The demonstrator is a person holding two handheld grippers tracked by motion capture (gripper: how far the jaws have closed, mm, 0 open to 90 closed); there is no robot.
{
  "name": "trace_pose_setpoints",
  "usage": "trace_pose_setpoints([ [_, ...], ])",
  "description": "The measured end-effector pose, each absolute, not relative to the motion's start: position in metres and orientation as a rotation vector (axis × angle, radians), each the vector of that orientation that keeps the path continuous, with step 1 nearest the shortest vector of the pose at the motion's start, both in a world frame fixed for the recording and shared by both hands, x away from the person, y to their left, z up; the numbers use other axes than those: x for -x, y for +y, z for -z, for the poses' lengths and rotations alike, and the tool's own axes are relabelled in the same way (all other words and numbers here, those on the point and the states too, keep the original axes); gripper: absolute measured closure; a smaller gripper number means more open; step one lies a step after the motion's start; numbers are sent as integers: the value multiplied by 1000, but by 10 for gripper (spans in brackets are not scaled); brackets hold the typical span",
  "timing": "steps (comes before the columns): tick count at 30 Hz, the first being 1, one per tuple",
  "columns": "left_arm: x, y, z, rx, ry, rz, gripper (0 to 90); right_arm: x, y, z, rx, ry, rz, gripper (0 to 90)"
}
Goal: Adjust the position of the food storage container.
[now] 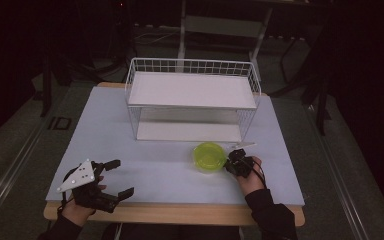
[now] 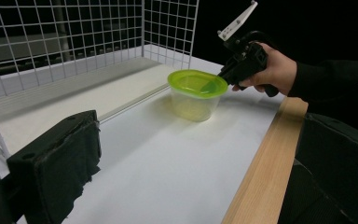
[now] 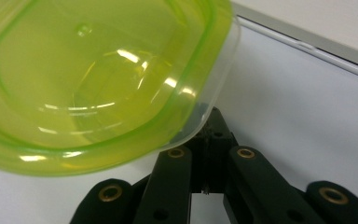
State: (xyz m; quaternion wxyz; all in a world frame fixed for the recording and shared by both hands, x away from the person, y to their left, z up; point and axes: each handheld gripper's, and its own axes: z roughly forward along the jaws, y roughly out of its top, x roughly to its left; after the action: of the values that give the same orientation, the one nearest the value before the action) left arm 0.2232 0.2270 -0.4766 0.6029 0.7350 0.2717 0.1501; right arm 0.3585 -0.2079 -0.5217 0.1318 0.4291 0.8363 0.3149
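Right tool (image 1: 228, 161) grips container (image 1: 208, 156) before rack (image 1: 192, 99).

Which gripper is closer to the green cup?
The right gripper. It is shut on the rim of the green cup. The left gripper is open, far off by the table's near left edge.

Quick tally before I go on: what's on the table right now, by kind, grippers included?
Wire shelf rack: 1
Clear container with green lid: 1
Handheld grippers: 2, left gripper open and empty, right gripper closed on the container's rim
Total: 4
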Motion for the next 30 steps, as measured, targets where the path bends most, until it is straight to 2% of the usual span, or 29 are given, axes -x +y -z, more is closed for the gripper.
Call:
trace_pose_setpoints([
  [8,-223,227,476,-1702,628,-347,11,-357,-181,523,-1181,2474,-919,900],
  [16,-223,228,477,-1701,631,-345,11,-365,-178,524,-1213,2453,-914,900],
  [30,-224,228,477,-1702,629,-340,11,-358,-157,525,-1159,2497,-944,899],
])
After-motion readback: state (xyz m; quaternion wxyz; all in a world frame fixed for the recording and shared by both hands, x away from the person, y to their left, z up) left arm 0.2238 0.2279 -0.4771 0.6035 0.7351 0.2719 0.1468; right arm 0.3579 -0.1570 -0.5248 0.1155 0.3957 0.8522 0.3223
